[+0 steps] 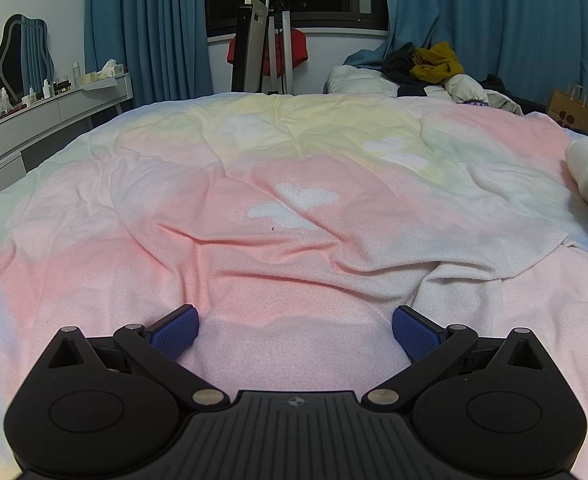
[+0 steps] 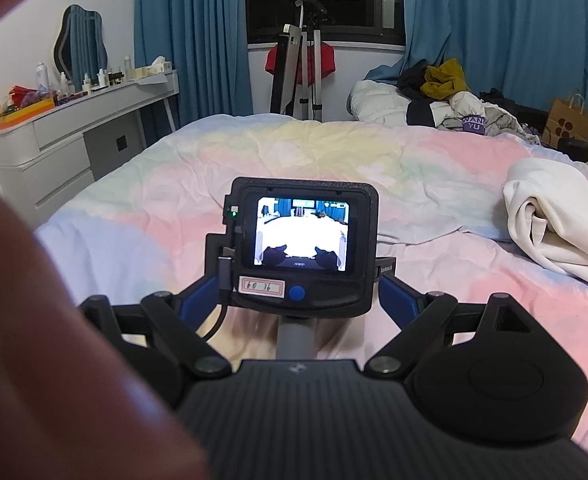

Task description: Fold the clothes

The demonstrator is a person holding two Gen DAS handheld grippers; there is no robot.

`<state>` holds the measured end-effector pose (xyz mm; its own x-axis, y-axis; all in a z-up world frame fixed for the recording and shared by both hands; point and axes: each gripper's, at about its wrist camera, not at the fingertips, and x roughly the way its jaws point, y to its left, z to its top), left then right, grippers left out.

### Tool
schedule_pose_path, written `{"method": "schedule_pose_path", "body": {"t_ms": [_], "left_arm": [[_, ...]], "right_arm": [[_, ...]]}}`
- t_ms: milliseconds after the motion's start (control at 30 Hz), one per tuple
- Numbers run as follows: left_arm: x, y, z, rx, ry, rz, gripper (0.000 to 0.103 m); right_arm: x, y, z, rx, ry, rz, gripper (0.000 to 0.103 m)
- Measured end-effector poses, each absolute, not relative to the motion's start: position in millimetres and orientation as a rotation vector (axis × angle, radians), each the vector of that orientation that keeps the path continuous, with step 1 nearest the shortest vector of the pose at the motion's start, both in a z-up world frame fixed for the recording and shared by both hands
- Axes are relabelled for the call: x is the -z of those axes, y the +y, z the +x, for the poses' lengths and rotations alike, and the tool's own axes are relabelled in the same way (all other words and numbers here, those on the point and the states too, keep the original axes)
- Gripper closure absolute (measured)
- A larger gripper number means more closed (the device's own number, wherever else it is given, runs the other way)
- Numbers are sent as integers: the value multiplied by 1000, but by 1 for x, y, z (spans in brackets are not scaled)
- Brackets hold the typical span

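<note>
Bed with a pastel pink, yellow and blue fleece cover (image 1: 294,208) fills both views; nothing is laid out on its middle for folding.

Progress, my read: not started. No folded garment or stack shows anywhere. Everything is left: pick a piece, spread it flat, fold it.

Clothes to fold:
- One cream-white crumpled garment (image 2: 554,220) lies on the bed's right edge, bunched and unfolded. The left wrist view catches only its edge.
- One mixed heap of clothes (image 2: 446,92) sits at the far right corner, well apart from both tools: a mustard piece on top, dark pieces, pale puffy ones. Piece count in the heap is unclear.

Background: two blue curtains (image 1: 149,28) flank a dark window, one grey-white dressing bench (image 2: 77,128) on the left carries bottles and a wavy mirror, one brown paper bag (image 2: 570,120) stands far right.

Tools: two.
- Left hand-held gripper (image 1: 294,330): jaws spread wide, blue pads apart, only bed cover between them, gripping nothing.
- Right hand-held gripper (image 2: 298,300): jaws also spread wide, sitting just behind the left unit, whose rear screen (image 2: 302,236) and handle block the gap. It clamps nothing that I can see.
- A blurred finger covers the left side of the right wrist view.

Nearest target is the cream garment, off to the right.
</note>
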<state>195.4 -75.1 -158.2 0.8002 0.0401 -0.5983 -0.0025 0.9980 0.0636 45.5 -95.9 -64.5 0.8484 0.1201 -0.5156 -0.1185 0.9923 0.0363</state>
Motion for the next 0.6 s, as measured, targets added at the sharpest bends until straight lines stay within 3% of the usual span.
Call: {"method": "schedule_pose_path", "body": {"t_ms": [600], "left_arm": [[159, -75, 195, -22, 641, 59, 0]], "right_arm": [[66, -98, 46, -120, 545, 9, 14]]}}
